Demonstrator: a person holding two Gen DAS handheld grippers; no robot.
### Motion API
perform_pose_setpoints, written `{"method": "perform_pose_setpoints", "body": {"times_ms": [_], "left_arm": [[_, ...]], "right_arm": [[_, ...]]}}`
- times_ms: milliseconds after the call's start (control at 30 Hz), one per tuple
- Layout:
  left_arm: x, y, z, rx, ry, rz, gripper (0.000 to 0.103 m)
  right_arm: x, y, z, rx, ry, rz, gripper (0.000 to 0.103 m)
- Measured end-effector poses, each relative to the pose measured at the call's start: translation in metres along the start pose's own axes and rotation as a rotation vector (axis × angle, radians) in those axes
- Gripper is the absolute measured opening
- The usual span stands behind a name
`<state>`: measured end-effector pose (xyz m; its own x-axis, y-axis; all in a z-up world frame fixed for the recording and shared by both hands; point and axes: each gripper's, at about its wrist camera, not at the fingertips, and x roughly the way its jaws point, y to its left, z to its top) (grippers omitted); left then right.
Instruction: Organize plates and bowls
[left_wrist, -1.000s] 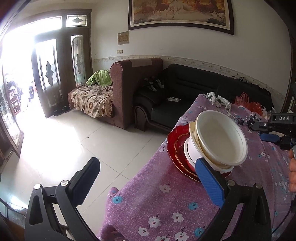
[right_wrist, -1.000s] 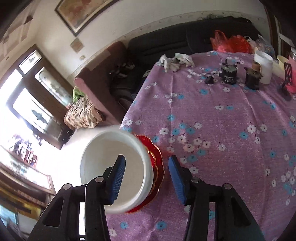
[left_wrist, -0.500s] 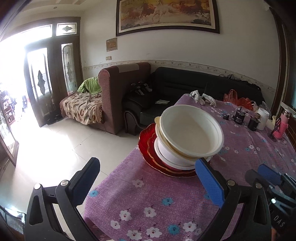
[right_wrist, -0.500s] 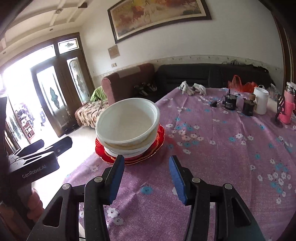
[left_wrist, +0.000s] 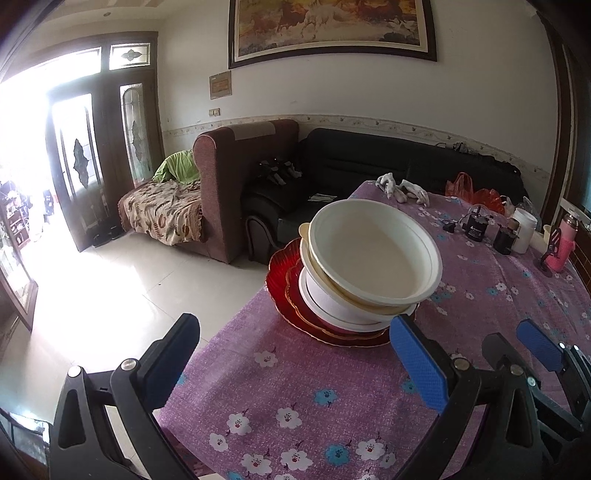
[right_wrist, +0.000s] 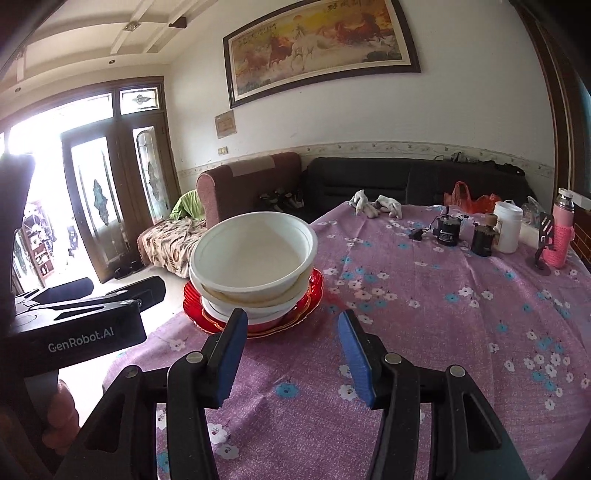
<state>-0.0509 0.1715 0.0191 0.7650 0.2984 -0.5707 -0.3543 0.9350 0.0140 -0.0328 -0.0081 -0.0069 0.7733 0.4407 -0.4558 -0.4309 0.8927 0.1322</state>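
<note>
Right wrist view: both claws, left claw (left_wrist: 295, 365) and right claw (right_wrist: 291, 354), spread and empty before stacked white bowls (right_wrist: 255, 258) on red plates (right_wrist: 314, 291), on the desk (right_wrist: 424, 314).

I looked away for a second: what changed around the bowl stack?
Both grippers, left and right, backed away from the stack, open and empty; the right had straddled the top bowl. Bowls and red plates stayed stacked on the table.

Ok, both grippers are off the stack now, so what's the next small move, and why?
Probably none on the stack: the bowls sit nested on the red plates, leaning slightly. Both the left hand-held gripper and the right hand-held gripper are open and hold nothing. At most, I'd nudge the top bowl level.
</note>
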Motion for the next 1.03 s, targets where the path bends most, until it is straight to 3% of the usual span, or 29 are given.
{"method": "perform_pose_setpoints", "body": {"times_ms": [1033], "left_arm": [[0.002,-0.003,0.002,0.029,-0.005,-0.010,0.103]], "right_arm": [[0.001,-0.008,0.004,0.016,-0.017,-0.035,0.056]]}}
